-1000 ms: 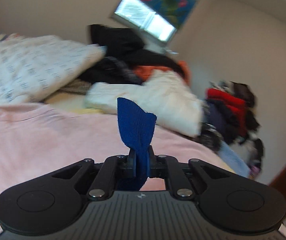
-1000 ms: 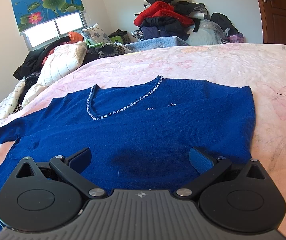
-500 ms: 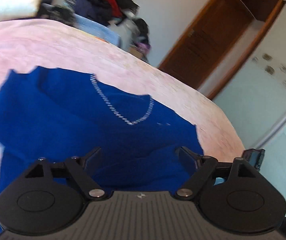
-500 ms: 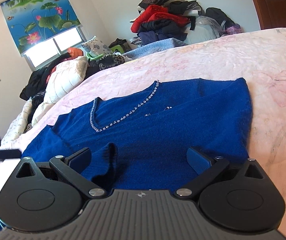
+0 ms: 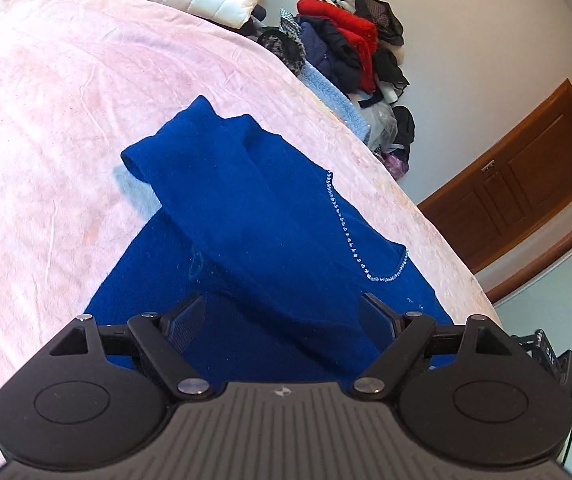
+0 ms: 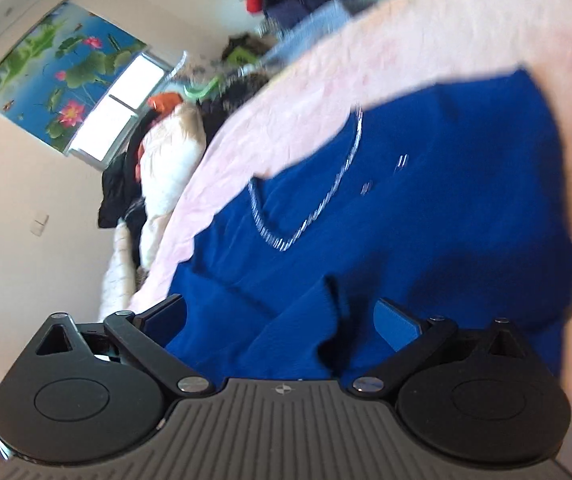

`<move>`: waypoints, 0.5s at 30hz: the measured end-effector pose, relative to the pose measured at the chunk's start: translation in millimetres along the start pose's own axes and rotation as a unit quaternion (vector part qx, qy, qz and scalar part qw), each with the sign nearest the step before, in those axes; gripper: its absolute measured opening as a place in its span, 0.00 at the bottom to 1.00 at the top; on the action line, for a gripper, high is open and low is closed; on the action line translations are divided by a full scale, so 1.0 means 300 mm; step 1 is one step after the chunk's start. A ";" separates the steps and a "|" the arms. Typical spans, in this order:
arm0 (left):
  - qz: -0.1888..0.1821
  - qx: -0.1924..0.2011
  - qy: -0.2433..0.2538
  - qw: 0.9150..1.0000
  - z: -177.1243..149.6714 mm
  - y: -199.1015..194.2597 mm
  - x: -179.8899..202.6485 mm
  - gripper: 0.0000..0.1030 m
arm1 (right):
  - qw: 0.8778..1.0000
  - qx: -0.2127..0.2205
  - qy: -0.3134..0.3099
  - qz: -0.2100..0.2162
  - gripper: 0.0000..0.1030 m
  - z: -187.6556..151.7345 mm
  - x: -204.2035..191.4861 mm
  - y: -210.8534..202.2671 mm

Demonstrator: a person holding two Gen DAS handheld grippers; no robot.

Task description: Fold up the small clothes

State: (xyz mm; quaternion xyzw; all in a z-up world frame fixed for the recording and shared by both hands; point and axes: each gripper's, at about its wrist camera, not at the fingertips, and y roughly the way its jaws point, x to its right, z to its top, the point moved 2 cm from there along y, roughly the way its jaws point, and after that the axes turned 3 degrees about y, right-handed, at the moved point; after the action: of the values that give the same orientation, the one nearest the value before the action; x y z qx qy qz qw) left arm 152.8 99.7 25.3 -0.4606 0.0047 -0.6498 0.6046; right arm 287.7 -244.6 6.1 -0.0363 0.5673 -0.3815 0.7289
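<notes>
Blue knit sweater (image 5: 254, 216) lying on the pink bed cover (image 5: 46, 120), one sleeve folded across the body.

The sweater is soft, fine wool-like knit with a V-neck trimmed in small shiny beads (image 5: 349, 240); the cover is slightly wrinkled. The left gripper (image 5: 286, 320) has its jaws spread wide and holds nothing. The right gripper (image 6: 282, 316) is also wide, its jaws have just been closing a little, with a raised fold of sweater between them, not pinched.

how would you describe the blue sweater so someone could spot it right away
Find the big bed under a pale pink bedspread. Spread on it lies the blue sweater, one sleeve folded across its body. Unlike the clothes pile by the wall, it lies alone, deep blue, with sparkly stones along its V-neck.
</notes>
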 end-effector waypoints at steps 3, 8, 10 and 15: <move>0.012 0.016 0.003 1.000 -0.007 -0.011 0.014 0.82 | 0.998 -0.038 0.043 -0.001 0.63 -0.010 0.012 0.064; 0.016 0.022 -0.012 1.000 0.003 -0.017 -0.008 0.82 | 0.997 -0.053 0.057 -0.018 0.49 -0.036 0.009 0.085; 0.018 0.021 -0.025 0.999 0.017 -0.013 -0.029 0.82 | 0.997 -0.052 0.054 -0.027 0.46 -0.035 0.005 0.072; 0.014 0.022 -0.076 0.997 0.063 0.010 -0.080 0.82 | 0.997 -0.039 0.052 -0.040 0.58 -0.029 0.011 0.026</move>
State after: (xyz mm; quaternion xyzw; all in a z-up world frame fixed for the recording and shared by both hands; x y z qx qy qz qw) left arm 162.9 128.3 20.1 -0.4953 -0.0489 -0.6041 0.6224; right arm 284.4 -237.6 -3.3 -0.0673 0.6169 -0.3898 0.6804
